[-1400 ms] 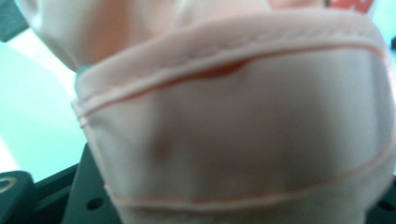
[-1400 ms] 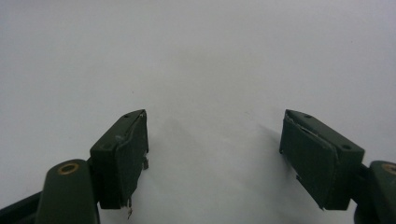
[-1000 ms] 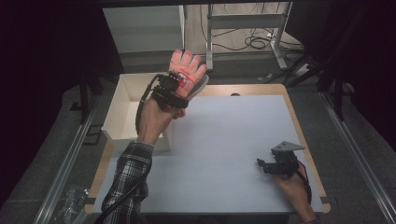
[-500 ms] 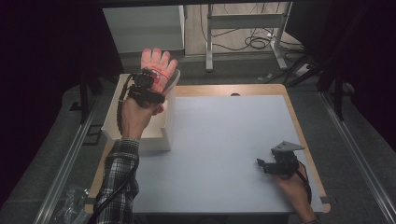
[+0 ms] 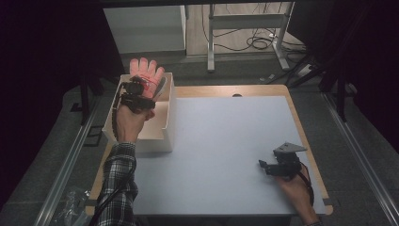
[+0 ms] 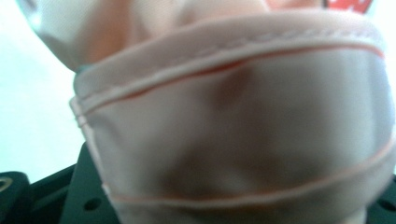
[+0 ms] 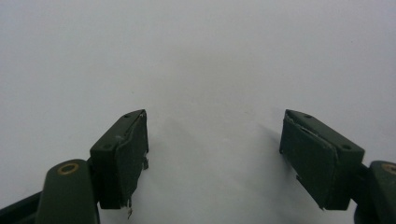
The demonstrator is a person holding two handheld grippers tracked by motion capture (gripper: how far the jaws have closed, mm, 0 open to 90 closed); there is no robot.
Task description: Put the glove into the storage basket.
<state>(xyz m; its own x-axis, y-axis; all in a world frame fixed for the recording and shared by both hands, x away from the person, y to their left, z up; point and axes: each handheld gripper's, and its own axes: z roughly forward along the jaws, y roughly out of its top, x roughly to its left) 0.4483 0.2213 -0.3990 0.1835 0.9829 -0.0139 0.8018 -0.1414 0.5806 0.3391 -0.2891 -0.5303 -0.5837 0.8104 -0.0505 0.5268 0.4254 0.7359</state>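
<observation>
The left tool (image 5: 141,89) pinches the pink glove (image 5: 147,74) directly above the white box (image 5: 165,127); the right tool (image 7: 212,154), spread, rests far off on the bench (image 5: 226,141)

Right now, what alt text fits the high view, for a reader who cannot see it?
The left gripper holds a pink glove above an open white box at the table's left edge. The right gripper rests with open jaws on the white table near its right corner.

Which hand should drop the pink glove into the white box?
Left, I think. The left gripper already grips the pink glove right above the white box. The right gripper rests open on the table, far away.
</observation>
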